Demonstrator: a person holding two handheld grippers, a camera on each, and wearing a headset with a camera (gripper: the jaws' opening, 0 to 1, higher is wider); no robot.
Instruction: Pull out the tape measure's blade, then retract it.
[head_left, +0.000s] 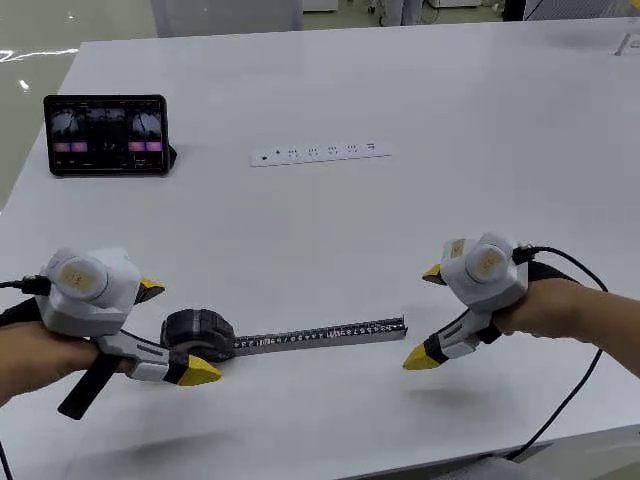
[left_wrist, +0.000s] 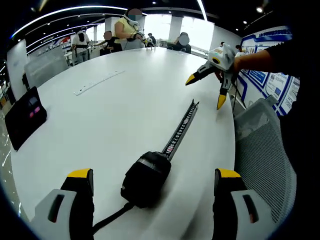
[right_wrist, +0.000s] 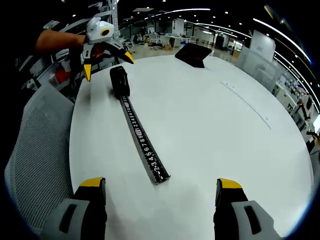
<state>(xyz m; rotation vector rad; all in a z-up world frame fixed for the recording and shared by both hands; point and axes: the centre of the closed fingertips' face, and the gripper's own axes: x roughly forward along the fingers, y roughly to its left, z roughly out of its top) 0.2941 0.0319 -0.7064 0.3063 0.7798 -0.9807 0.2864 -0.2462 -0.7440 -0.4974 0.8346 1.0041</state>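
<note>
The tape measure lies on the white table, blade drawn out flat, its tip free. The left gripper straddles the tape measure, jaws wide, clamping nothing; the right gripper gapes empty just past the blade's tip. Unheld, the tape measure could skid if the blade snaps back.

Tape measure partly behind left tool.
</note>
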